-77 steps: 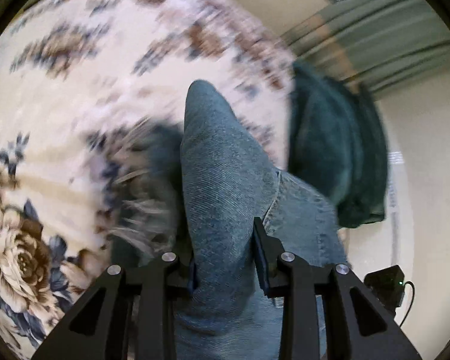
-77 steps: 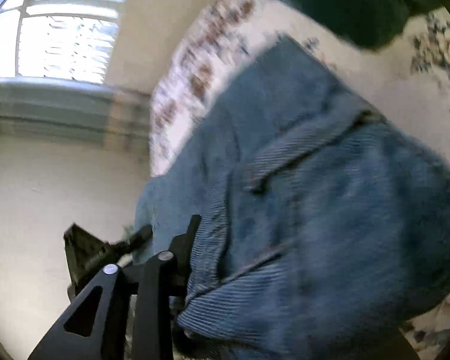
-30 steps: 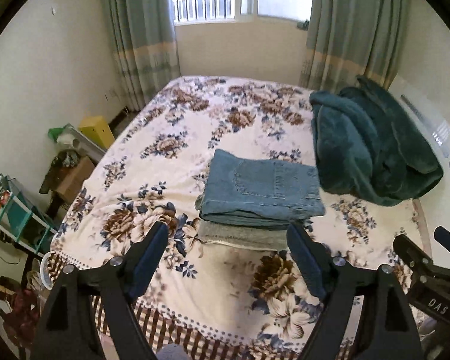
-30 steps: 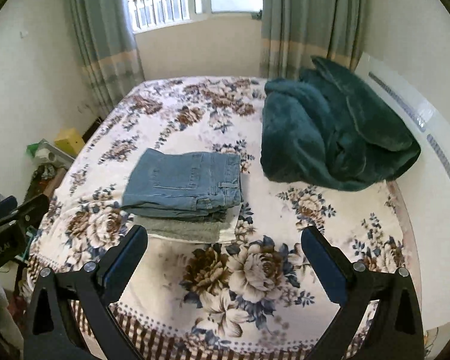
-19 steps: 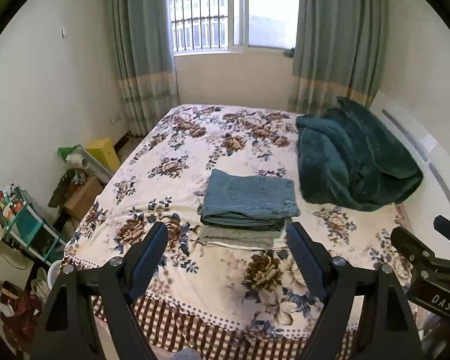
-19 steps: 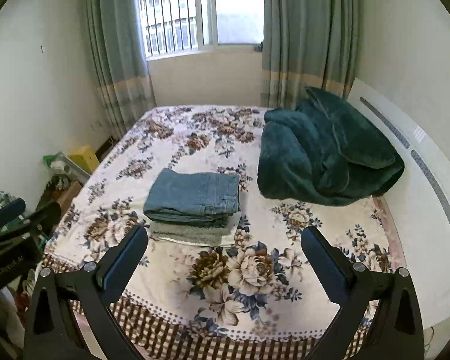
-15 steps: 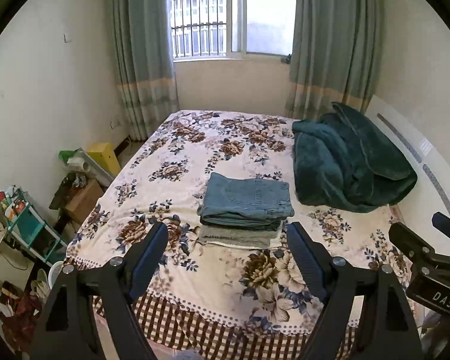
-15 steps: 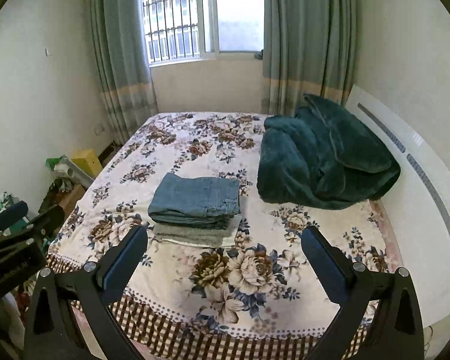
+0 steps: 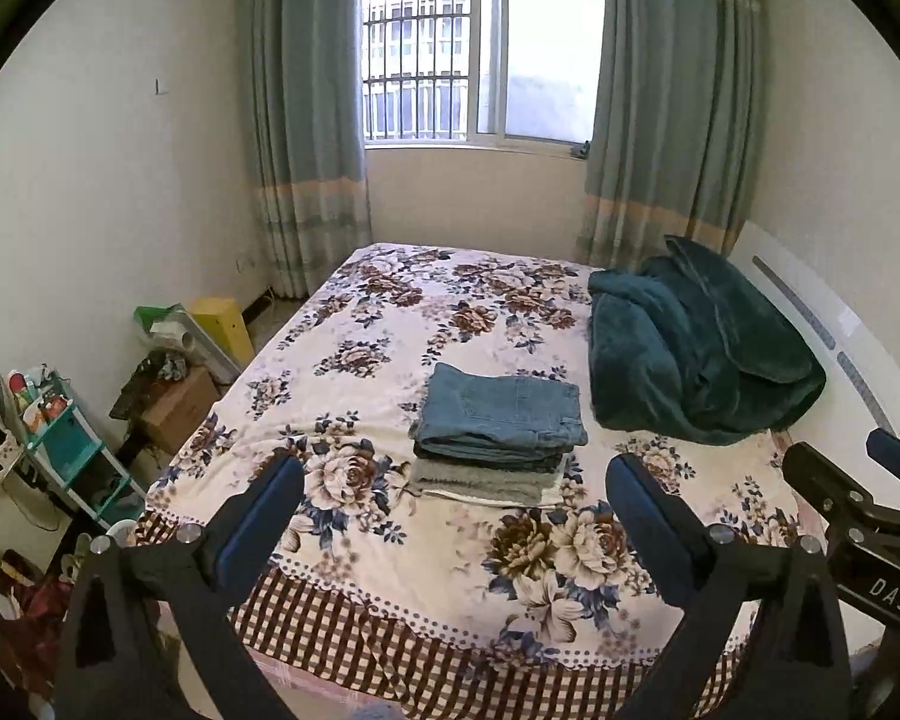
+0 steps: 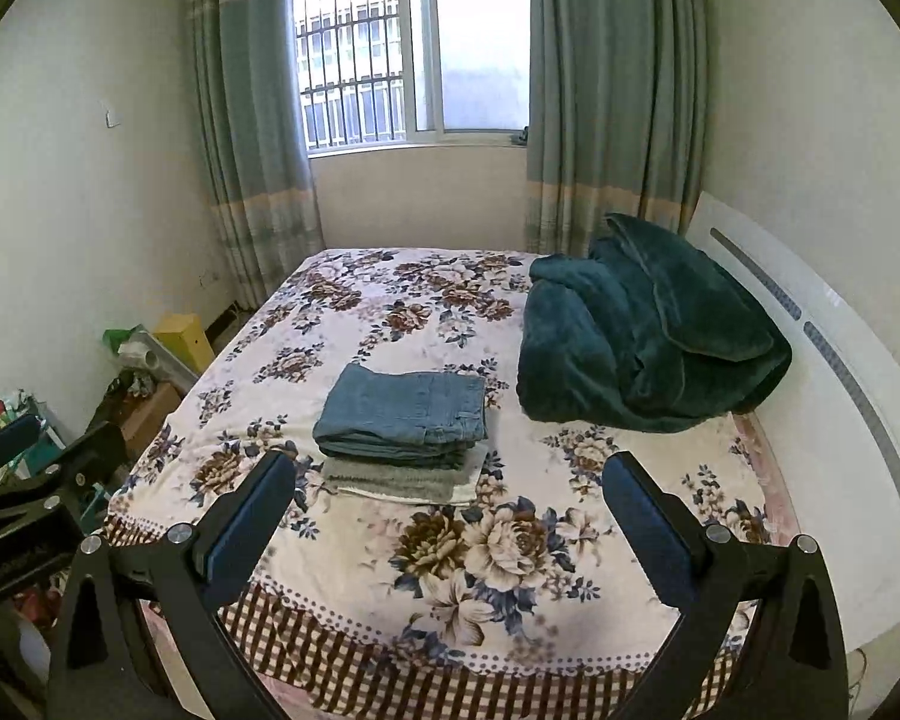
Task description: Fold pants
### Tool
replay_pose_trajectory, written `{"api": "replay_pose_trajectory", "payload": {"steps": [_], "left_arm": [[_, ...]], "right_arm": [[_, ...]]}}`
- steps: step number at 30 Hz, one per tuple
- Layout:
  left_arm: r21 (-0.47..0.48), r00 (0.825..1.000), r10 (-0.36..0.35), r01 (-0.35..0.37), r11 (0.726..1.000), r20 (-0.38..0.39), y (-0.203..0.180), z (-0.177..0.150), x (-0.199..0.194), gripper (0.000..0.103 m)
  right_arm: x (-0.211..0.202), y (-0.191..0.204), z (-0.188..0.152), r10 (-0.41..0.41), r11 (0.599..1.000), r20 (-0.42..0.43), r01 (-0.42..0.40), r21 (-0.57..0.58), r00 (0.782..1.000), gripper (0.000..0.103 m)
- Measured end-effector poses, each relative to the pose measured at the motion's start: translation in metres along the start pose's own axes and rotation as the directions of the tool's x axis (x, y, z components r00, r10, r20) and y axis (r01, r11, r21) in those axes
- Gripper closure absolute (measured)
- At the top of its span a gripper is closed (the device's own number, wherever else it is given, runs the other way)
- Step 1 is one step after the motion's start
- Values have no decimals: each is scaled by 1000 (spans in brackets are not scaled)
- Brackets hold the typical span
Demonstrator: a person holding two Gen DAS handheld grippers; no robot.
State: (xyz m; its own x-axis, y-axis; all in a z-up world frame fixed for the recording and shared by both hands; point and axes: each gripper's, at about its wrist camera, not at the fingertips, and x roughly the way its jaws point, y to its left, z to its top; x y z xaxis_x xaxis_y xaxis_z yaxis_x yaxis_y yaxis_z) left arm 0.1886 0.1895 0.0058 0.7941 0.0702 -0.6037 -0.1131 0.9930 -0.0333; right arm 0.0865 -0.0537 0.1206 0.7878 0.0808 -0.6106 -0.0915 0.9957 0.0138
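Folded blue jeans [image 9: 501,414] lie on top of a small stack of folded grey and white clothes [image 9: 486,483] in the middle of the floral bed [image 9: 390,324]. The jeans also show in the right wrist view [image 10: 405,408]. My left gripper [image 9: 453,498] is open and empty, held back from the bed's foot edge. My right gripper [image 10: 450,495] is open and empty too, at the same distance. The right gripper's body [image 9: 852,516] shows at the right of the left wrist view.
A dark green blanket [image 9: 699,354] is heaped at the right of the bed by the white headboard [image 10: 810,348]. Boxes and a yellow container [image 9: 222,324] and a teal shelf [image 9: 60,438] crowd the floor at left. A curtained window [image 9: 480,60] is behind.
Both grippers let go of the jeans and pulled back and up from the bed. The jeans now rest folded on the stack, and the whole room has come into view.
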Motion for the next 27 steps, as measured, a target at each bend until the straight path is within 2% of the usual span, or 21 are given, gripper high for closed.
{"api": "replay_pose_trajectory", "payload": {"steps": [13,27], "left_arm": [[23,1000,27,-27,999,-2,4,-7,-7,0],[23,1000,27,-26,999,-2,8,-5,-8,0]], "right_arm": [[4,1,5,2,1000,-4,-2,4,1000,0],[9,9,1,10,1000,-18,-10,0,1000,0]]}}
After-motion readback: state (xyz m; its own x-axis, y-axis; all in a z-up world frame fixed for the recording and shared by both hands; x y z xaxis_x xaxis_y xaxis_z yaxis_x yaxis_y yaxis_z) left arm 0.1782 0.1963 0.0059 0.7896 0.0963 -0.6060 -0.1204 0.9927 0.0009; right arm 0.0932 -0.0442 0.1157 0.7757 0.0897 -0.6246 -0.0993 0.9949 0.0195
